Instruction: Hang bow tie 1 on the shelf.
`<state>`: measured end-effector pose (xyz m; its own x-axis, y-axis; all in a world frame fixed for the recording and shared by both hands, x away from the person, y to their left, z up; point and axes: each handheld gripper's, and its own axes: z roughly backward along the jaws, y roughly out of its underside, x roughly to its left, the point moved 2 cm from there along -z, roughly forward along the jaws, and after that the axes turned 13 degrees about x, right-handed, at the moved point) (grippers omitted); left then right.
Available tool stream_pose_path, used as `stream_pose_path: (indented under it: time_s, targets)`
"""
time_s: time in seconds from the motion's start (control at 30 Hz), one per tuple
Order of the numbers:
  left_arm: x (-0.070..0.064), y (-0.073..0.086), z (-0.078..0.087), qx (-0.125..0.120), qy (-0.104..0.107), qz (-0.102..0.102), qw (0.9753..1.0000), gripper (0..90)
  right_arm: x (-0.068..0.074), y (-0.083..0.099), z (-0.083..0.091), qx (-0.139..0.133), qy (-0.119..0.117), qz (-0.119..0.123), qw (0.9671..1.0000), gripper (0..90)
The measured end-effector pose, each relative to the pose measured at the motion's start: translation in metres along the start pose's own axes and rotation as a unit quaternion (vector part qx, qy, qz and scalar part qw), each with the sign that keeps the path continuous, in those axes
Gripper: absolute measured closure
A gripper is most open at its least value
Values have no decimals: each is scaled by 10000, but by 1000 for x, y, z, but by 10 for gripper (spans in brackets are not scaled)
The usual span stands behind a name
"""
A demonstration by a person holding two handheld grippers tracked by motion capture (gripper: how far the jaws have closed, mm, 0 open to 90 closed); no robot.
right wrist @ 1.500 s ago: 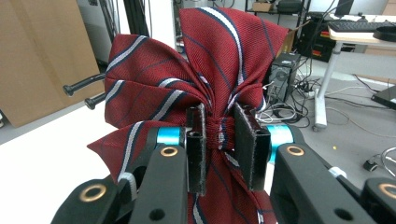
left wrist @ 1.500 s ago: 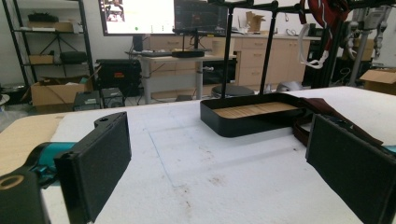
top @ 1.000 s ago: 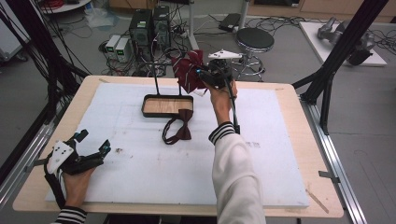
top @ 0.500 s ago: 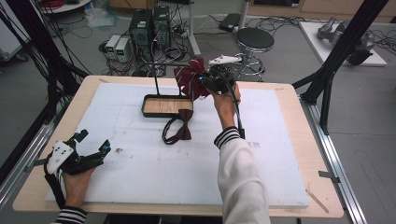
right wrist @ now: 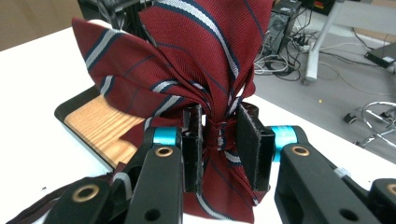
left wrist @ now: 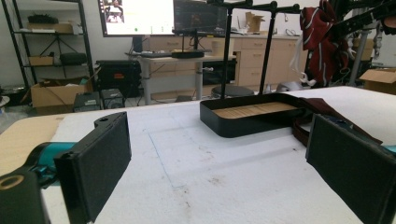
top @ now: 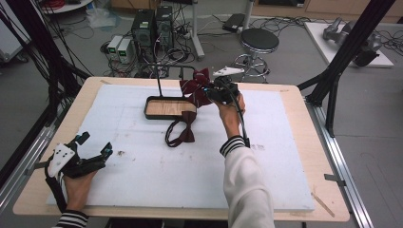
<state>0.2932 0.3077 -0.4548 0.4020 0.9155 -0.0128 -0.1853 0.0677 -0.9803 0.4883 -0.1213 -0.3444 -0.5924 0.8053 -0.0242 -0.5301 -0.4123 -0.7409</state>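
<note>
While my left gripper (top: 92, 153) rests on the bench (top: 285, 190) at the corner nearest me, jaws spread wide and holding nothing, it lies well apart from the black tray (top: 164, 107), which I take as the landmark. Closer to the tray, a dark bow tie (top: 181, 134) lies flat on the white bench top just on my side of it, its strap looped toward the tray's near wall. My right gripper (top: 219, 91) is raised just to the right of the tray, and its jaws are pinching the knot of a striped red bow tie (right wrist: 196, 70), whose wings fan upward above the pads. Rising from the tray is a thin black stand with a crossbar (top: 164, 66), and the striped tie hangs level with the right end of that bar, near it. As I judge it, the next move turns on this: the bar lies to the left of my right gripper, running crosswise, so the right hand is far the nearer one.
</note>
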Motion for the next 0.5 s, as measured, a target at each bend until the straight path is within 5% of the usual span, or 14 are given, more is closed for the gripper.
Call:
stream_pose_path:
  time_s: [0.27,0.4,0.5]
  targets:
    - [0,0,0,-1,10,0,10000,72,0,-1,0,-51,74,-16,10000,647]
    - [0,0,0,-5,9,12,10000,71,-1,-1,2,-72,95,-5,9999,438]
    - [0,0,0,-6,13,18,10000,71,0,-1,4,-98,232,3,9997,192]
